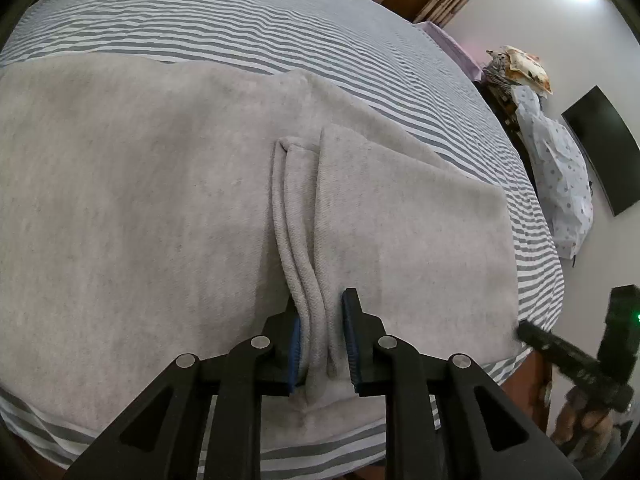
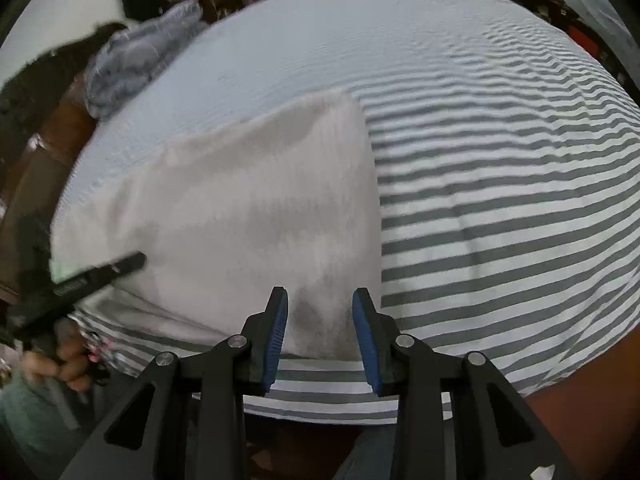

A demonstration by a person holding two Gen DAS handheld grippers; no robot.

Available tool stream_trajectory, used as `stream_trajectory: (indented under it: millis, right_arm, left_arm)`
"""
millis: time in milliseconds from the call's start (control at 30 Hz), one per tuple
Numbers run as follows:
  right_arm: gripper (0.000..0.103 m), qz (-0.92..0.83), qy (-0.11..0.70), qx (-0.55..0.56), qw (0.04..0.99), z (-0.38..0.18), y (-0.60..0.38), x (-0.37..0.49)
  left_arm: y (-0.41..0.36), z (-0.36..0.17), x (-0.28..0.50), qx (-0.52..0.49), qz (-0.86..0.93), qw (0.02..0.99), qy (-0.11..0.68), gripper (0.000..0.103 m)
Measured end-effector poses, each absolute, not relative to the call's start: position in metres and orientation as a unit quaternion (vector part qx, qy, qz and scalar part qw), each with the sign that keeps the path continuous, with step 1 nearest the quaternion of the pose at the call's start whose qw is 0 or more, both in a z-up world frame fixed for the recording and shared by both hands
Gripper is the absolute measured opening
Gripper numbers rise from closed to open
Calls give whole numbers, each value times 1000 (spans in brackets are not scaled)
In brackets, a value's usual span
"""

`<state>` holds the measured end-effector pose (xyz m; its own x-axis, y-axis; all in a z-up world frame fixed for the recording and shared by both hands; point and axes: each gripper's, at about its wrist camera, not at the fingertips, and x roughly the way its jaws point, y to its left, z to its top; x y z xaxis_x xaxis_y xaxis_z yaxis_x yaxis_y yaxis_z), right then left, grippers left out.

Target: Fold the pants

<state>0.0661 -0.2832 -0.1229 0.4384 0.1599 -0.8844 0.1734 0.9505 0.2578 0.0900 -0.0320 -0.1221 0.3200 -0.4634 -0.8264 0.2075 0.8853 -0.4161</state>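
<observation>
Light grey pants lie folded on a bed with a grey-and-white striped sheet. My left gripper is at their near edge, shut on a raised ridge of folded fabric that stands between its blue pads. In the right wrist view, which is blurred, the pants end in a straight edge against the striped sheet. My right gripper hangs open just above their near right corner with nothing between its fingers. The other gripper shows at each frame's side: the right gripper and the left gripper.
The bed's near edge runs just under both grippers. A heap of spotted bedding and a black screen stand beyond the bed's right side. A crumpled blue-grey blanket lies at the far left corner. A hand holds the left gripper.
</observation>
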Motion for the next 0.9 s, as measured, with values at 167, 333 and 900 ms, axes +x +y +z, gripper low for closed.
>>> stream_trajectory:
  millis: [167,333,900]
  right_arm:
    - [32,-15,546,112,830,-139,-273,70]
    - [33,-18,557,101,824,-142,-271,78]
    - [57,-21,554,105,826,-131,-255,78]
  left_arm:
    - [-33,-120,87,-108,-207,809,539,23]
    - [-35,-121,83,-101,-209,816,530,25]
    - [23,-70,45,-55,-96,896,431,62]
